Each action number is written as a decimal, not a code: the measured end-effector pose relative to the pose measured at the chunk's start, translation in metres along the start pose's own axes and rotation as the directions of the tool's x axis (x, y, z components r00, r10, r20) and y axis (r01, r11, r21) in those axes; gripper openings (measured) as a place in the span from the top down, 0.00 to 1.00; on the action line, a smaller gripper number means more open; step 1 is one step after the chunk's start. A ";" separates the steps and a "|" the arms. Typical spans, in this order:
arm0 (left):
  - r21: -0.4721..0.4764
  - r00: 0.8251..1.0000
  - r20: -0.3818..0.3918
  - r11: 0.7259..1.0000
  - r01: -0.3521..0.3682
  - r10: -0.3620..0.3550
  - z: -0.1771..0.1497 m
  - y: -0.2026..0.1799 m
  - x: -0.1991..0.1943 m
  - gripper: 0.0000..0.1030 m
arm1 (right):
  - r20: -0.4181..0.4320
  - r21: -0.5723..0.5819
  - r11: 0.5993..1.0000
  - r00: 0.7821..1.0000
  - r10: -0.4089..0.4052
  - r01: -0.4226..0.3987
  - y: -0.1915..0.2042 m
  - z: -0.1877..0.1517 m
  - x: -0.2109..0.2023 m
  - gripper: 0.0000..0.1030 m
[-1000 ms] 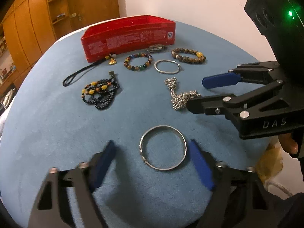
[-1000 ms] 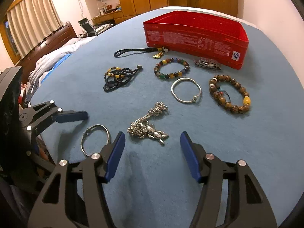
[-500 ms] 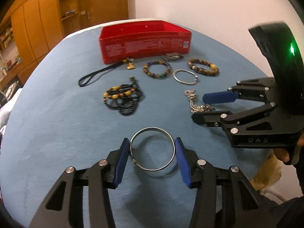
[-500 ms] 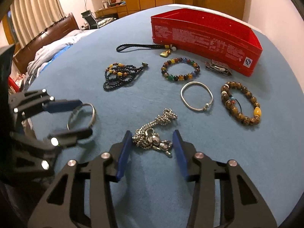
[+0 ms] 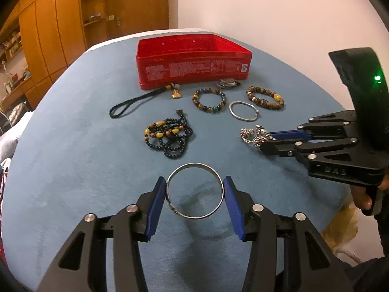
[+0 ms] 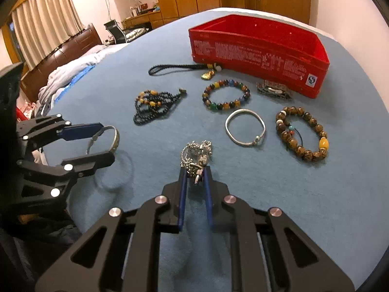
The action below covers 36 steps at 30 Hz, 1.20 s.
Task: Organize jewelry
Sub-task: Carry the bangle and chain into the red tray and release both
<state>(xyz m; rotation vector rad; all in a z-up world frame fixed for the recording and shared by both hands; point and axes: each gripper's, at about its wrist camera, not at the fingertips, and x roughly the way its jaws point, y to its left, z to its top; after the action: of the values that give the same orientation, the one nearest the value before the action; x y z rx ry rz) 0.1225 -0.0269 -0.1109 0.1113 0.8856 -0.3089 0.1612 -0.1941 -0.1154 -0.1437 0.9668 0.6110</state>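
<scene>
A wide silver bangle sits between the blue pads of my left gripper, which is shut on its two sides; its shadow lies on the blue cloth below it. In the right wrist view the same bangle shows at the left. My right gripper is shut on the near end of a heaped silver chain, whose remainder rests on the cloth. The open red box stands at the far side of the table.
Between me and the box lie a black cord with a gold charm, a black bead necklace, a multicoloured bead bracelet, a thin silver bangle, a brown bead bracelet and a small metal piece.
Both grippers closed from wide open: the left onto the wide bangle, now raised slightly off the cloth, and the right onto the silver chain.
</scene>
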 end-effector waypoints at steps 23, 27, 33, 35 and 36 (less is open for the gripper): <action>0.001 0.997 0.081 1.000 -0.015 0.015 0.040 0.002 -0.044 0.53 | 0.155 0.026 0.998 0.987 0.046 -0.050 -0.007 0.023 -0.090 0.91; 0.022 0.995 0.101 0.999 -0.023 0.021 0.049 -0.001 -0.052 0.53 | 0.175 0.017 0.999 0.984 0.043 -0.047 -0.007 0.029 -0.101 0.91; 0.047 0.992 0.125 0.998 -0.030 0.024 0.063 -0.005 -0.058 0.53 | 0.192 0.003 0.999 0.981 0.033 -0.034 -0.011 0.043 -0.113 0.91; 0.054 0.991 0.133 0.998 -0.033 0.025 0.069 -0.005 -0.059 0.53 | 0.196 -0.002 0.999 0.980 0.031 -0.032 -0.013 0.048 -0.115 0.91; 0.057 0.990 0.136 0.998 -0.034 0.026 0.071 -0.005 -0.060 0.53 | 0.200 -0.005 1.000 0.979 0.031 -0.030 -0.014 0.052 -0.117 0.91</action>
<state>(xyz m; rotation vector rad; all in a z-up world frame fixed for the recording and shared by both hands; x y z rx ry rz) 0.1380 -0.0344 -0.0193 0.1562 0.7398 -0.3107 0.1575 -0.2352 0.0065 -0.0679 0.7749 0.6419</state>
